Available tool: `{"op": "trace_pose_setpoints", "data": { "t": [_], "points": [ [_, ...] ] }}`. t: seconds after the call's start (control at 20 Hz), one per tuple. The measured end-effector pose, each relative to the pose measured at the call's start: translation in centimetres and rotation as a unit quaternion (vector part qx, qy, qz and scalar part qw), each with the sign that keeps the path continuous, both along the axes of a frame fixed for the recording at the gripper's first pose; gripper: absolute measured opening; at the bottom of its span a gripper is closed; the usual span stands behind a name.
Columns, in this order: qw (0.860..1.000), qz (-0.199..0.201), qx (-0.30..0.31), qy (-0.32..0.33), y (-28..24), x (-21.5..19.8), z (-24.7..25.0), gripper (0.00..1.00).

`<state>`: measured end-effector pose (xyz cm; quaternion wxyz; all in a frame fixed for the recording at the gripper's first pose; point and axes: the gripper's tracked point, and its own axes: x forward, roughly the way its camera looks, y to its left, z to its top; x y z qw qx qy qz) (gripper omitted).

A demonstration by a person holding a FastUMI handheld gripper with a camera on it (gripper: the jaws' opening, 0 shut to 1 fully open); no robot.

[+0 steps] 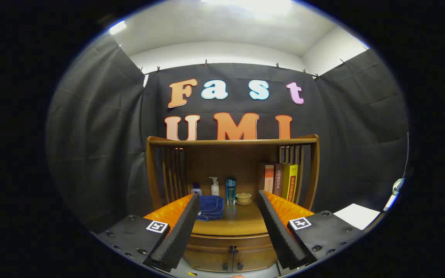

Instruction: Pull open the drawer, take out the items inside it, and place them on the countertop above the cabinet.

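Wooden cabinet (230,231) is sitting just ahead of the claw (228,200), drawer (231,242) w/ dark knob (233,250) looking closed, low btwn the fingers. Claw is standing wide, gripping nothing. On the countertop (242,220) beyond the tips: blue cloth (211,207) by the left finger, pump bottle (214,187), blue glass (230,191), small cup (243,198); books (282,180) are standing past the right finger

Black cloth walls (99,135) hang around the booth, pinned by clips, under a white ceiling (222,34) with bright lights.
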<state>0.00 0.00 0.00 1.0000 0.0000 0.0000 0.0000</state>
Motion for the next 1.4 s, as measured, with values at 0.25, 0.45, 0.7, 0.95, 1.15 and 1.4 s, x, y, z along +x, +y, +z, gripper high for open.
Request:
{"op": "trace_pose_setpoints", "data": {
  "t": [0.25, 0.45, 0.7, 0.95, 1.15, 1.4],
  "points": [
    [1.0, -0.005, 0.001, 0.002, -0.1, 0.2, -0.2, 0.98],
    [1.0, -0.007, 0.0, 0.002, 0.0, 0.0, -0.2, 0.98],
    [1.0, -0.005, -0.002, 0.002, 0.4, -0.2, -0.1, 0.98],
    [1.0, -0.005, 0.001, -0.002, 0.6, -0.2, -0.3, 0.98],
    [1.0, -0.006, 0.004, -0.01, 0.4, 0.1, -1.2, 0.98],
    [1.0, -0.011, 0.015, -0.012, -0.9, 1.1, -5.6, 0.98]
  ]
}}
